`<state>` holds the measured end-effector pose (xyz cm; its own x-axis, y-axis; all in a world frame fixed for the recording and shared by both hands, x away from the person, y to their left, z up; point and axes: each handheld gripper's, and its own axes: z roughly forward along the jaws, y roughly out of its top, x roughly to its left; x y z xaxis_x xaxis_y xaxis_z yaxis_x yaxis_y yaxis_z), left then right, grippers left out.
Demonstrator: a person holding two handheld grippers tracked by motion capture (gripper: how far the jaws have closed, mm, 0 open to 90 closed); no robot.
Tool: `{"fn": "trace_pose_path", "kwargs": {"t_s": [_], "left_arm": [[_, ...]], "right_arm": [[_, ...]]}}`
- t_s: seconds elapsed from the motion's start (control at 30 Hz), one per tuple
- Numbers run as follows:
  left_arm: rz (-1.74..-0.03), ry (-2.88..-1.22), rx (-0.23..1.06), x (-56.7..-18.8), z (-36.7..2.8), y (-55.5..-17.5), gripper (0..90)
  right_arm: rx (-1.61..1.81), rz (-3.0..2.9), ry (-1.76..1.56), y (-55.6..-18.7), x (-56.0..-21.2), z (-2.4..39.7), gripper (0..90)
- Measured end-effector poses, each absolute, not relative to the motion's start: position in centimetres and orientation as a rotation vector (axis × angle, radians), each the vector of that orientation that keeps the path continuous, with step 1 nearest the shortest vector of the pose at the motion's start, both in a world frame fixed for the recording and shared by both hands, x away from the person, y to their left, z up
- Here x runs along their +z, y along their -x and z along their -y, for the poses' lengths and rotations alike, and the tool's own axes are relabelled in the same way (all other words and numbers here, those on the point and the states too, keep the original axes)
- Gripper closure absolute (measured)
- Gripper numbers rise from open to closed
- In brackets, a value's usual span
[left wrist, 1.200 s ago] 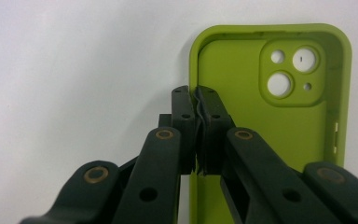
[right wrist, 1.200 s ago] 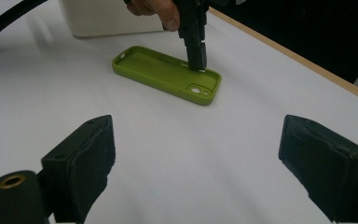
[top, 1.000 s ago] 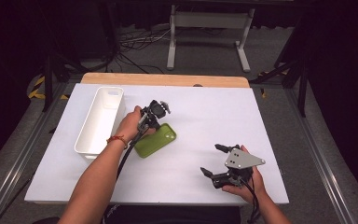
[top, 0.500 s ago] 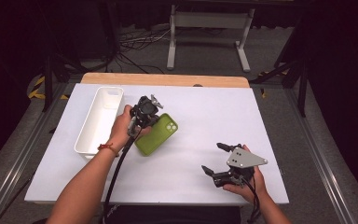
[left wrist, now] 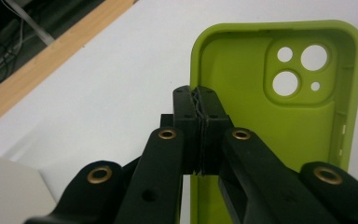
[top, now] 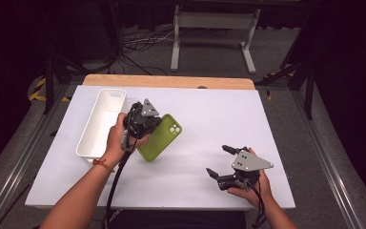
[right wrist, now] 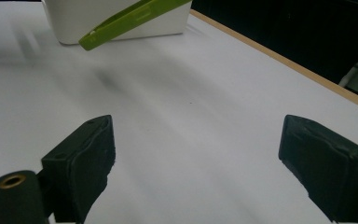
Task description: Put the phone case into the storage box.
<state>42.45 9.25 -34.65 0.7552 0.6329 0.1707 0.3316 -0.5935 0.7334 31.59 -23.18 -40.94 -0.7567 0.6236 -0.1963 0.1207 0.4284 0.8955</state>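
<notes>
Lifted off the counter (top: 200,124) since 1 second ago — green phone case (top: 161,138), tilted, carried toward the white bin (top: 91,136) at 9 o'clock, edge clamped by left gripper (left wrist: 199,135) fingers. Right gripper (top: 220,162) spread wide, idle. Likely headed into bin.

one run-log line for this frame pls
left claw: shut on green phone case edge, case tilted off the table | right claw: open, nothing between jaws | white bin: beside case

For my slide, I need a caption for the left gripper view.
Left gripper shut on the edge of a green phone case above the white table.
</notes>
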Motion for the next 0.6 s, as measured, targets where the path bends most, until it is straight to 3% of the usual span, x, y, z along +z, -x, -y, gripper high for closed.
{"fn": "trace_pose_path", "kwargs": {"t_s": [0.6], "left_arm": [[-0.71, -2.109, 0.601, -34.1, -11.5, -39.4, 88.6]], "right_arm": [[1.302, -2.181, -0.633, -31.7, -41.2, 23.1, 11.5]]}}
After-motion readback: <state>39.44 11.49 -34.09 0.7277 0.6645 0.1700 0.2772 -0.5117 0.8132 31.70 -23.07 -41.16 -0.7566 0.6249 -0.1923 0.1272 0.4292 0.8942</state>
